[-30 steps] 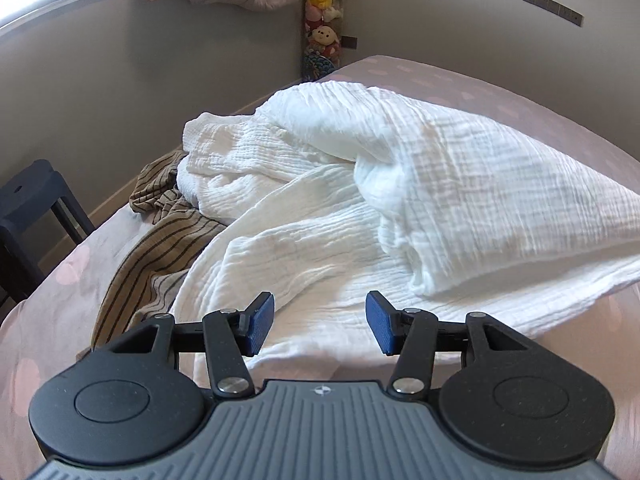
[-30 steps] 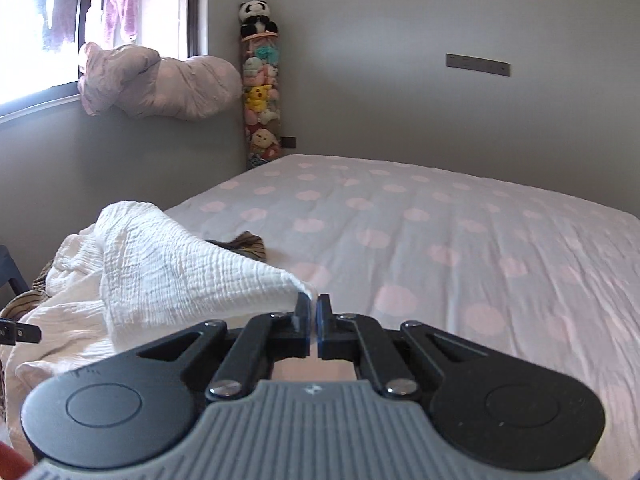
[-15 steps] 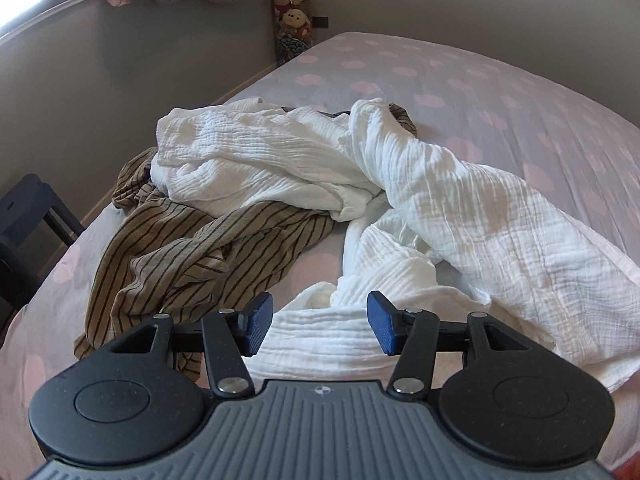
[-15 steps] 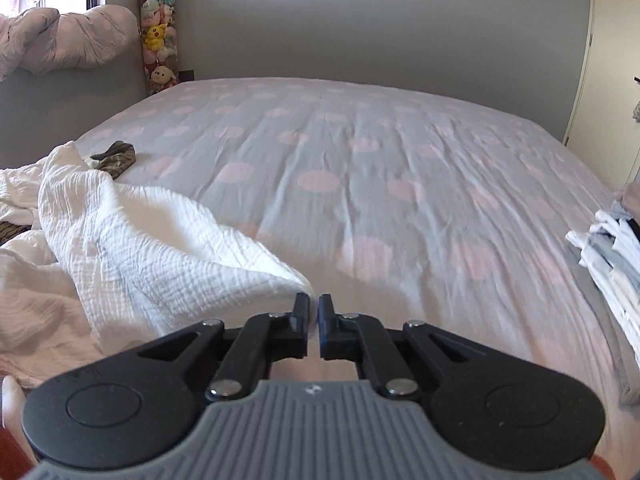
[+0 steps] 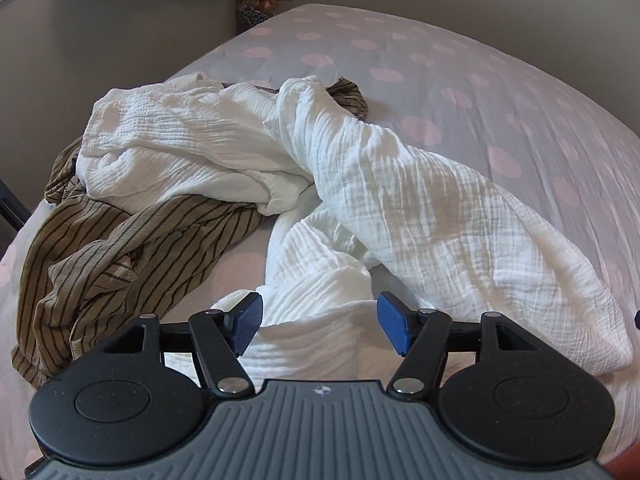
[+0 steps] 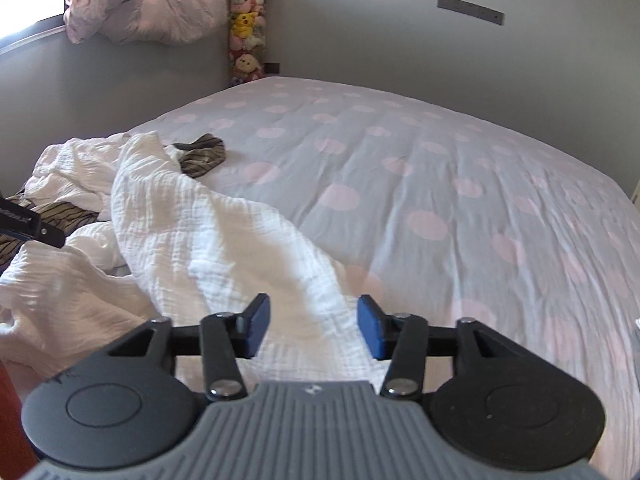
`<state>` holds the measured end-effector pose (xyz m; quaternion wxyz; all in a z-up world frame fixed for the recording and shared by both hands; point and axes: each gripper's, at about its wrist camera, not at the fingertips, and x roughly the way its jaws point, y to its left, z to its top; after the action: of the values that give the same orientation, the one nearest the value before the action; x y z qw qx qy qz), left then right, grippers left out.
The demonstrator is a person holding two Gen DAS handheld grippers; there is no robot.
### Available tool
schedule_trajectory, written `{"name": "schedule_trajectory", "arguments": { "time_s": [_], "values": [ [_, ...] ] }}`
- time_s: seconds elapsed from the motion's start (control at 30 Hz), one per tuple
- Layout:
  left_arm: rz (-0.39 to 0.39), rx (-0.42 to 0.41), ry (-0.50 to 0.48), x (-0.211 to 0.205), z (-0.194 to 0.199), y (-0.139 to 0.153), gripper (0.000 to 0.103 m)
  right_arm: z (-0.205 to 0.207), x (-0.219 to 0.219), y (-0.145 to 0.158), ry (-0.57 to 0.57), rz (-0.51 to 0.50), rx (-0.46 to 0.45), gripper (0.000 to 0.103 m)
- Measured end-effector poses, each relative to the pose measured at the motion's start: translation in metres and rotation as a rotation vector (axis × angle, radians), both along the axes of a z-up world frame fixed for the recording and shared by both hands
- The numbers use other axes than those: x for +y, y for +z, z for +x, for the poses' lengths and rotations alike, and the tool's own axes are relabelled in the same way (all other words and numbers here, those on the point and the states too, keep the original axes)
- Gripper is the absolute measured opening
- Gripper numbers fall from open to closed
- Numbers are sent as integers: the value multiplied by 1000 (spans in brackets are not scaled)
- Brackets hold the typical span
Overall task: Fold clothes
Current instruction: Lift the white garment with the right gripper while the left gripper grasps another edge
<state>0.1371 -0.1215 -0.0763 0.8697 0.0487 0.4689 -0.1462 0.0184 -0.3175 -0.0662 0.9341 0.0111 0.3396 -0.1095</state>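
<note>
A crumpled white crinkle-weave garment [image 5: 400, 200] lies in a long ridge across the polka-dot bed; in the right wrist view the same white garment [image 6: 208, 232] runs toward the camera. A brown striped garment [image 5: 120, 256] lies half under it at the left. My left gripper [image 5: 320, 322] hovers over the garment's near edge, its jaws opening, the blue pads clear of the cloth. My right gripper [image 6: 312, 326] stands over the garment's right-hand end, its jaws opening, the fabric lying below and between the pads without being pinched.
The grey bedspread with pink dots [image 6: 440, 200] stretches out to the right and back. A bundled pink duvet [image 6: 144, 16] rests on the window ledge, and a column of plush toys [image 6: 246, 28] stands in the corner. Grey walls close in behind.
The right gripper was shut on the white garment's corner, holding it up; now its jaws stand apart and the garment has dropped onto the bed. The left gripper's jaws widened and its view shifted.
</note>
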Motion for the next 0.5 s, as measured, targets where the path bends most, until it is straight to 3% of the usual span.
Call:
{"name": "schedule_trajectory", "arguments": {
  "time_s": [0.2,0.5],
  "values": [
    [5,55,86,8,29,-27,67,58,22,-26,100,-10,98,81],
    [1,155,157,10,58,-72,68,130,35,-54,150,29,168,82]
  ]
}}
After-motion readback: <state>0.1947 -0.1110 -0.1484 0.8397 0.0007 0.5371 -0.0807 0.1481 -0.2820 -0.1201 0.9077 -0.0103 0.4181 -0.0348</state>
